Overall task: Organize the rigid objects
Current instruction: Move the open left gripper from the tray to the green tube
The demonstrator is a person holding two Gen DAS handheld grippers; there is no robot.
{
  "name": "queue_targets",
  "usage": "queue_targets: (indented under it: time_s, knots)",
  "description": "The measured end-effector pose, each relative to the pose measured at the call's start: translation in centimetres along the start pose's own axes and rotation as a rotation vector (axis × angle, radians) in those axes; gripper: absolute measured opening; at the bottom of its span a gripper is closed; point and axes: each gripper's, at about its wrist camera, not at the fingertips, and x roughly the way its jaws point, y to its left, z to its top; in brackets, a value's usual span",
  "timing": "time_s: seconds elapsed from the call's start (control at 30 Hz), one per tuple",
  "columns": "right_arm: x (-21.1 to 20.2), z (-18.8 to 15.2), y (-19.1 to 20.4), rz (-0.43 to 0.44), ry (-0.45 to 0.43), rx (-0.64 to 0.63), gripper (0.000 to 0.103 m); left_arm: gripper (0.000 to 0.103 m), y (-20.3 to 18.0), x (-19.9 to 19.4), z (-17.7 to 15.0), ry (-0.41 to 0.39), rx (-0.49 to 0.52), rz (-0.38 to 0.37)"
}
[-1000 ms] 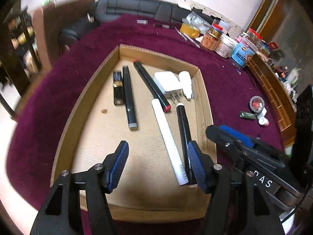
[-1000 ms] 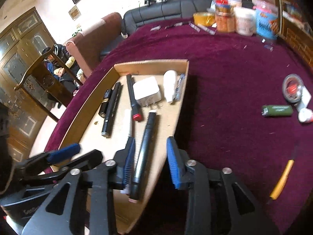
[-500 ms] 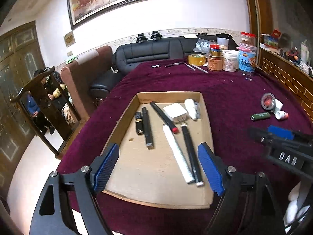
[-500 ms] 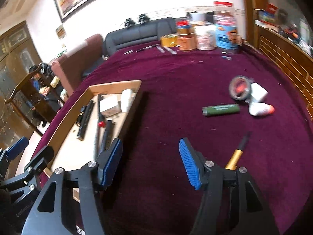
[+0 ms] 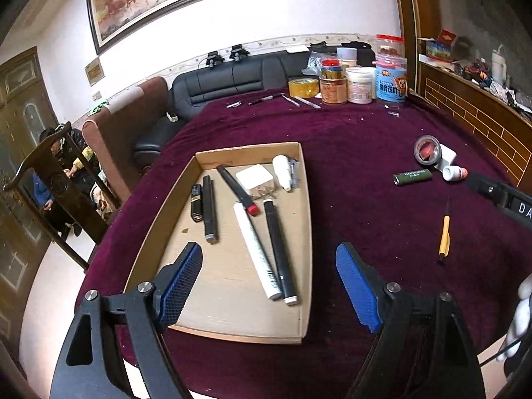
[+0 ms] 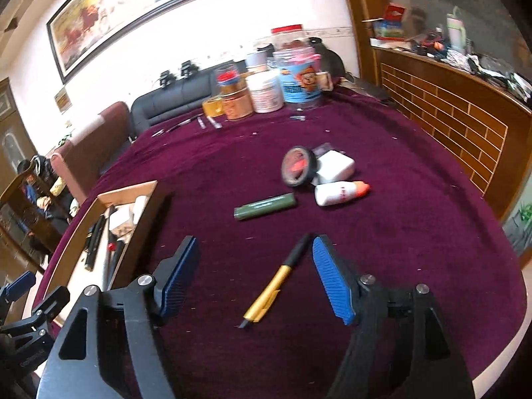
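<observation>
A cardboard tray (image 5: 307, 232) on the purple table holds several pens, a white charger (image 5: 254, 178) and a small white bottle (image 5: 282, 173). My left gripper (image 5: 269, 282) is open and empty above the tray's near end. My right gripper (image 6: 256, 272) is open and empty, low over a yellow and black utility knife (image 6: 272, 286), which lies between its fingers. Beyond it lie a green tube (image 6: 264, 206), a black tape roll (image 6: 299, 166), a white block (image 6: 334, 166) and a white bottle with an orange cap (image 6: 340, 193). The tray's edge (image 6: 133, 236) shows at the left.
Jars, tubs and a yellow tape roll (image 5: 302, 88) stand at the table's far edge, with small tools (image 5: 299, 99) beside them. A wooden counter (image 6: 449, 123) runs along the right. A sofa (image 5: 232, 79) and chairs stand behind the table.
Both grippers have pulled back from the tray and opened wider. The right gripper left the black marker lying in the tray and swung right over the utility knife.
</observation>
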Motion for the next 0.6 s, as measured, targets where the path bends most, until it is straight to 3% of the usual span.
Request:
queue_targets:
  time_s: [0.3, 0.6]
  knots:
    - [1.4, 0.5, -4.1, -0.018, 0.02, 0.072, 0.07, 0.078, -2.3, 1.1, 0.7, 0.042, 0.042, -0.017]
    - [2.5, 2.2, -11.2, -0.188, -0.046, 0.137, 0.07, 0.078, -7.8, 3.8, 3.7, 0.11, 0.139, -0.205]
